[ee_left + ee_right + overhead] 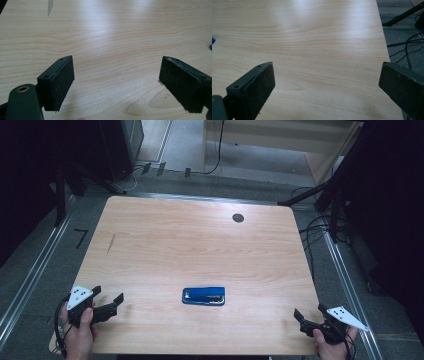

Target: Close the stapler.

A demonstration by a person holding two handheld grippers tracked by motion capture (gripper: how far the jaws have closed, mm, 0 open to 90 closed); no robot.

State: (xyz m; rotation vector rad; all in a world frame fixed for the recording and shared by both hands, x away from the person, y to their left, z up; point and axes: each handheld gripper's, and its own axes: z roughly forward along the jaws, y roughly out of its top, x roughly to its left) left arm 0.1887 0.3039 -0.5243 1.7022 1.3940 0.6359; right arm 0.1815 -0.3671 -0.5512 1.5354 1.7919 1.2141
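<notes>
- One blue stapler (203,296) lies flat on the wooden table (190,235), near the front edge, between the two grippers.
- The left gripper (111,302) is wide open and holds nothing.
- The right gripper (300,316) is wide open too, with nothing in it.
- One dark round hole (238,218) sits near the far edge.

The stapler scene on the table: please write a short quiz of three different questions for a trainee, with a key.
1. True or false: the blue stapler lies flat on the wooden table, between the two grippers and touching neither.
2. Which stands nearest the table's far edge? A) the stapler B) the dark round grommet C) the left gripper
3. Fill in: in the right gripper view, the jaws of the right gripper stand ____ with nothing between them.

Key: 1 true; 2 B; 3 open
</notes>
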